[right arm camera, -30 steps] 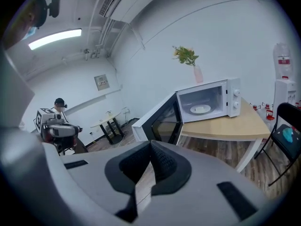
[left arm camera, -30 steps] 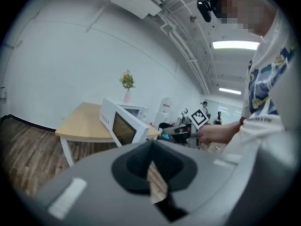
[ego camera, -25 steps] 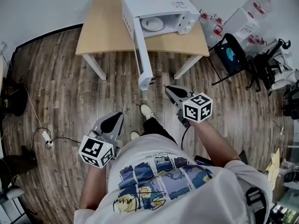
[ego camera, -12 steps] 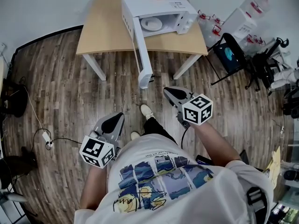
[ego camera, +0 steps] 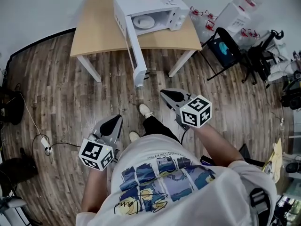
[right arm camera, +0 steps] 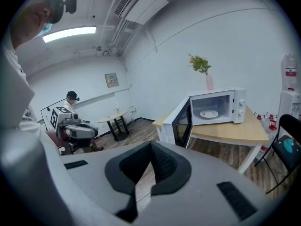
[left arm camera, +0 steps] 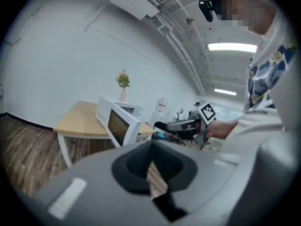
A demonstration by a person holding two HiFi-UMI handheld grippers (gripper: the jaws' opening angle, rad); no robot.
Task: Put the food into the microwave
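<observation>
A white microwave (ego camera: 150, 8) stands on a wooden table (ego camera: 101, 27) with its door (ego camera: 134, 51) swung wide open. A white plate (ego camera: 143, 21) lies inside, also seen in the right gripper view as the plate (right arm camera: 209, 113). My left gripper (ego camera: 113, 122) is held low over the floor, well short of the table, shut and empty. My right gripper (ego camera: 168, 96) points toward the microwave, also shut with nothing between its pads. No food shows in either gripper. In their own views, the left gripper (left arm camera: 151, 147) and the right gripper (right arm camera: 150, 147) both show pads that meet.
A pink vase with flowers (right arm camera: 207, 79) stands on top of the microwave. A black folding chair (ego camera: 223, 51) and a water dispenser (ego camera: 244, 1) are right of the table. A power strip with cable (ego camera: 45, 142) lies on the wood floor at left. Another person (right arm camera: 70, 98) stands far off.
The right gripper has risen a little and drifted left in the head view. The table and microwave now sit higher in that view. The left gripper has stayed put.
</observation>
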